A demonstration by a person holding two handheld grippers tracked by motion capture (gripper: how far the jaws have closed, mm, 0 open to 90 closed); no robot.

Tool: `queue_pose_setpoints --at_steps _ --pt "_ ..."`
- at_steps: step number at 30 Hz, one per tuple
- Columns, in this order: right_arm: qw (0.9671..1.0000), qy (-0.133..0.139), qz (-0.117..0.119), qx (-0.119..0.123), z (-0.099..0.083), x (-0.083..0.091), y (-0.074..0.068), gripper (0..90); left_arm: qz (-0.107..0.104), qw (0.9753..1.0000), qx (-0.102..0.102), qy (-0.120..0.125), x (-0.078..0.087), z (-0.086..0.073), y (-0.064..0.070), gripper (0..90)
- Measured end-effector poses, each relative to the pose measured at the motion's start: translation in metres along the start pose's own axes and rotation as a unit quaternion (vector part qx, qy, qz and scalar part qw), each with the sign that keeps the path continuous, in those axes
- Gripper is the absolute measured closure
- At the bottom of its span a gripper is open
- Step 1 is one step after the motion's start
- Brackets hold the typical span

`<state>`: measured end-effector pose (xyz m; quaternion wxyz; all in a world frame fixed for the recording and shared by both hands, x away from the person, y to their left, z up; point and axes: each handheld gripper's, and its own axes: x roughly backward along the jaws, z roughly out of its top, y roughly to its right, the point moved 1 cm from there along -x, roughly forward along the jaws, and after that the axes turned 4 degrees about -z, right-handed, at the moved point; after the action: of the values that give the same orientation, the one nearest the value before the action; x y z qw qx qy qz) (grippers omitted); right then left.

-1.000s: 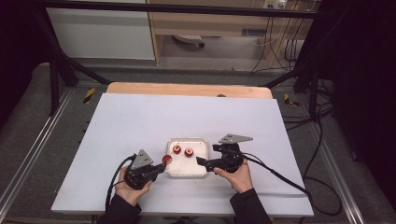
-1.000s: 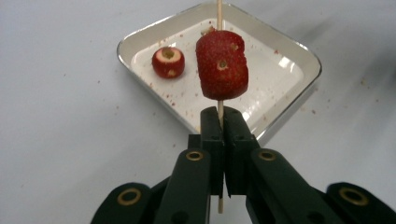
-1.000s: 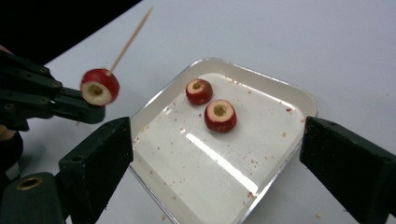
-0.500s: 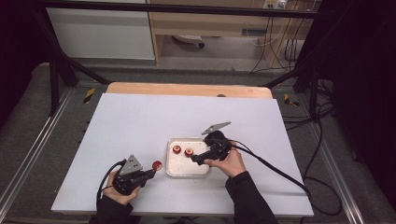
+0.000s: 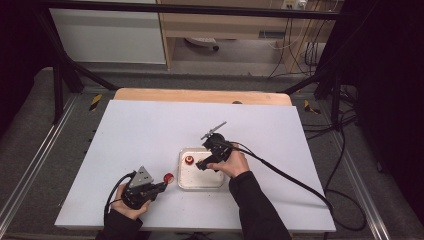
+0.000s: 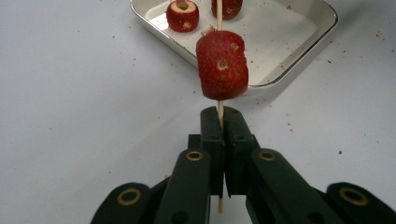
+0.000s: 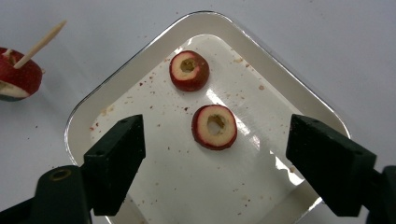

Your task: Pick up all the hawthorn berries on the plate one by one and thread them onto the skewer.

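My left gripper [image 5: 160,184] sits near the table's front edge, left of the tray. It is shut [image 6: 222,117] on a thin wooden skewer [image 6: 219,100] that has a red cored fruit piece [image 6: 222,64] threaded on it [image 5: 168,177]. The shallow white tray [image 5: 200,182] holds two more red fruit rings [image 7: 189,70] [image 7: 215,127]. My right gripper [image 5: 201,164] hovers over the tray, and it is open [image 7: 217,140] with the nearer ring between its jaws but untouched. The skewered piece [image 7: 18,79] lies off the tray's left side.
Red crumbs speckle the tray floor [image 7: 196,186] and the white tabletop [image 5: 150,130]. A black cable [image 5: 290,175] trails from the right gripper across the table to its right edge. A wooden strip [image 5: 200,95] borders the far side.
My left gripper has pulled away from the tray, leftward and toward the person, carrying the skewered piece. My right gripper has risen and tilted down over the tray.
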<state>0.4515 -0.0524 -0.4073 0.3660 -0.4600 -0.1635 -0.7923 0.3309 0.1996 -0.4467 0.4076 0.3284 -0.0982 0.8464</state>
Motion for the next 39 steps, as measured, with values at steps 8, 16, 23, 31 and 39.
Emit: queue_pose_setpoints --at_steps 8,16,23,31,39 --pt "0.9994 -0.022 0.019 -0.020 0.008 -0.011 0.007 38.1 0.000 1.0000 0.002 0.002 0.000 0.000 -0.001 87.9" --pt "0.9980 -0.044 0.035 -0.031 0.009 -0.021 0.009 48.8 0.001 1.0000 0.003 0.001 0.000 0.000 -0.001 87.9" --pt "0.9967 -0.057 0.041 -0.042 0.008 -0.025 0.009 56.3 0.001 1.0000 0.003 0.000 0.000 0.000 -0.001 87.9" --pt "0.9965 -0.065 0.038 -0.037 0.007 -0.028 0.011 60.9 0.002 1.0000 0.002 0.000 0.000 0.000 -0.001 87.9" --pt "0.9966 -0.064 0.033 -0.040 0.006 -0.027 0.010 61.8 0.003 1.0000 0.001 -0.001 -0.001 0.000 -0.001 87.9"
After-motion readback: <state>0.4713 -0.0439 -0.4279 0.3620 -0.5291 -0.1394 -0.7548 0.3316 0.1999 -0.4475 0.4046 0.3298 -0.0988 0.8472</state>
